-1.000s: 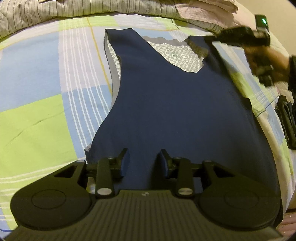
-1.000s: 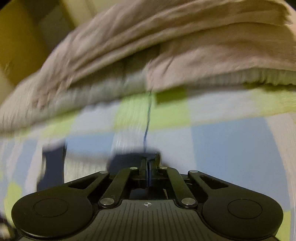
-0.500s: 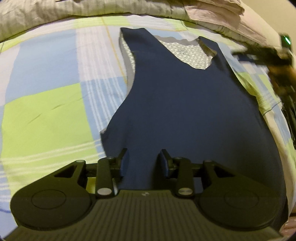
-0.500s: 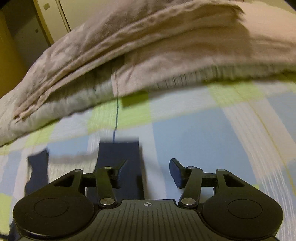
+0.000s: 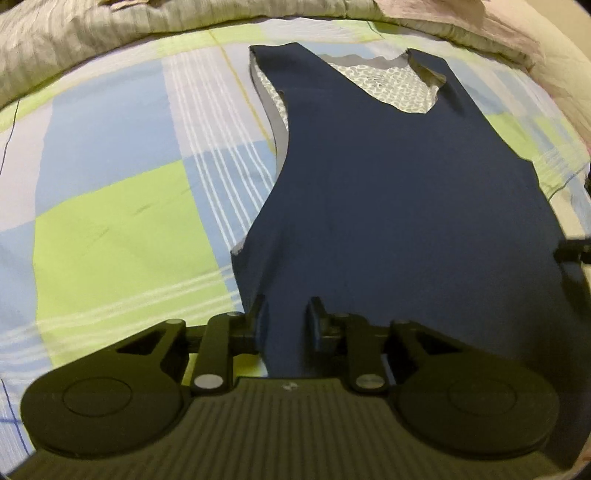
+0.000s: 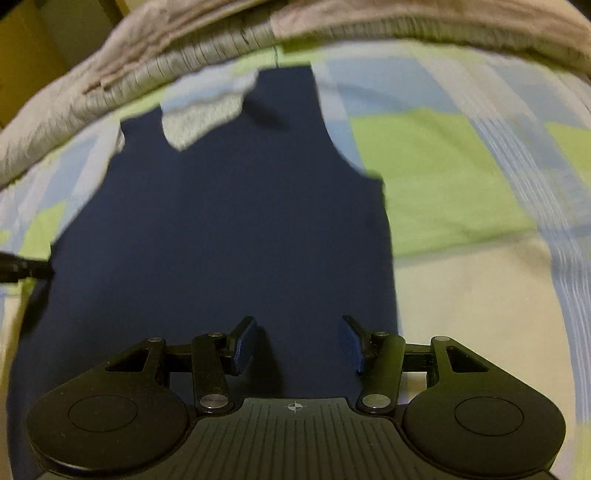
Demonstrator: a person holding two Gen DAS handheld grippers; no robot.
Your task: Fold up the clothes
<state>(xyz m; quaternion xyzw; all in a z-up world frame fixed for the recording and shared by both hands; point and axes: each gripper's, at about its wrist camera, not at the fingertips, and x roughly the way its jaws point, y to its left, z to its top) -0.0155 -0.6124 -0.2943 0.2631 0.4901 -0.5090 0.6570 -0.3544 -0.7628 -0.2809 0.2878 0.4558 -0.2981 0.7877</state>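
Note:
A navy sleeveless top lies flat on the checked bedsheet, its straps at the far end and a grey patterned lining showing at the neck. It also shows in the right wrist view. My left gripper is open over the top's lower left hem, apart from the cloth. My right gripper is open over the lower right hem, empty. Each gripper's tip shows at the edge of the other's view.
The bedsheet has green, blue and white checks. A rumpled striped grey duvet and a pinkish blanket lie along the far edge of the bed.
My right gripper let go of the top's right strap, opened, and drew back to the lower right hem. My left gripper shifted slightly left and stayed open.

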